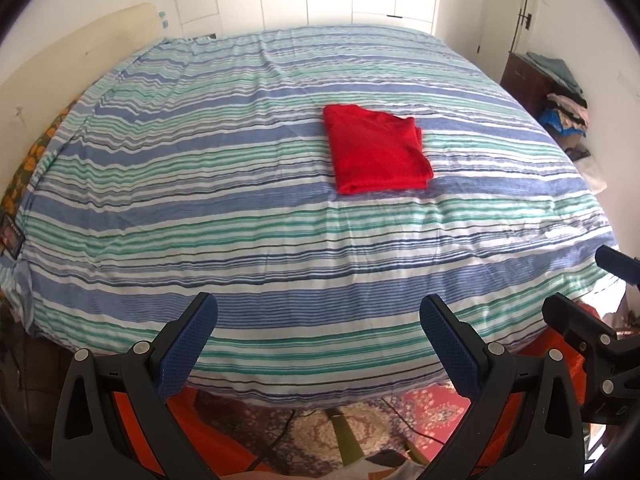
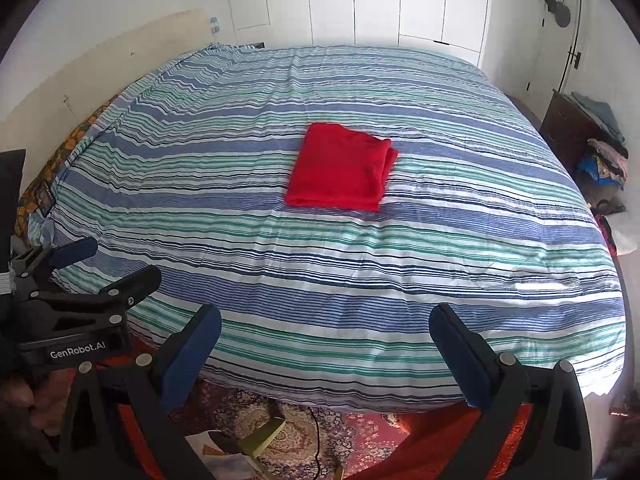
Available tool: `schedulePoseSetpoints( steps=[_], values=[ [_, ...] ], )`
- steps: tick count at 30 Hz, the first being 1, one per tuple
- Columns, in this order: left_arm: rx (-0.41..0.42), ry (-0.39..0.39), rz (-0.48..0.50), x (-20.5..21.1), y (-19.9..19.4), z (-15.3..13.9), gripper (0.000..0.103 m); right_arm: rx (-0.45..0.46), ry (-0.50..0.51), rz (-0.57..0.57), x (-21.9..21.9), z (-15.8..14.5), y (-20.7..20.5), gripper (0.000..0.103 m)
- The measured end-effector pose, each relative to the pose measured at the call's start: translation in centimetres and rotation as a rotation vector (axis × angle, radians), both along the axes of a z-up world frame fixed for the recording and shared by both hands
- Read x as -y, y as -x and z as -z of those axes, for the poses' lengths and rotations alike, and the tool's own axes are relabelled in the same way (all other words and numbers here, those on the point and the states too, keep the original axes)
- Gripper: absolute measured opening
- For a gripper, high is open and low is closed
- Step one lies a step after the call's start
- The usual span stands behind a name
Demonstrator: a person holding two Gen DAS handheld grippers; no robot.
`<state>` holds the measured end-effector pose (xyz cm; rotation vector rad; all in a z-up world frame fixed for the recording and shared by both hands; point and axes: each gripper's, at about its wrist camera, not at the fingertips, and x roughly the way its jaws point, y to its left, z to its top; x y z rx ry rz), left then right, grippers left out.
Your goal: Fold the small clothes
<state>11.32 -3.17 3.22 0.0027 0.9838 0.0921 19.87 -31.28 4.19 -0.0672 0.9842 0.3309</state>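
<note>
A red garment [image 1: 376, 150] [image 2: 340, 172] lies folded into a neat rectangle on the middle of the striped bed cover [image 1: 240, 220] [image 2: 460, 240]. My left gripper [image 1: 318, 312] is open and empty, held back over the bed's near edge, well short of the garment. My right gripper [image 2: 325, 324] is also open and empty, likewise at the near edge. Each gripper shows in the other's view: the right one [image 1: 576, 284] at the right edge, the left one [image 2: 116, 264] at the left, held by a hand [image 2: 24, 404].
A patterned red rug [image 2: 360, 436] and a cable [image 2: 316, 432] lie on the floor below the bed edge. A dark cabinet [image 2: 568, 136] with piled clothes [image 2: 604, 160] stands at the right. White wardrobe doors [image 2: 376, 4] are behind the bed.
</note>
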Motion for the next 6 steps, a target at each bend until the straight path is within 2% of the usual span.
schedulePoseSetpoints(
  steps=[6],
  values=[
    [0.001, -0.01, -0.002, 0.1, 0.05, 0.17, 0.101, 0.004, 0.013, 0.006, 0.02, 0.11, -0.15, 0.102]
  ],
)
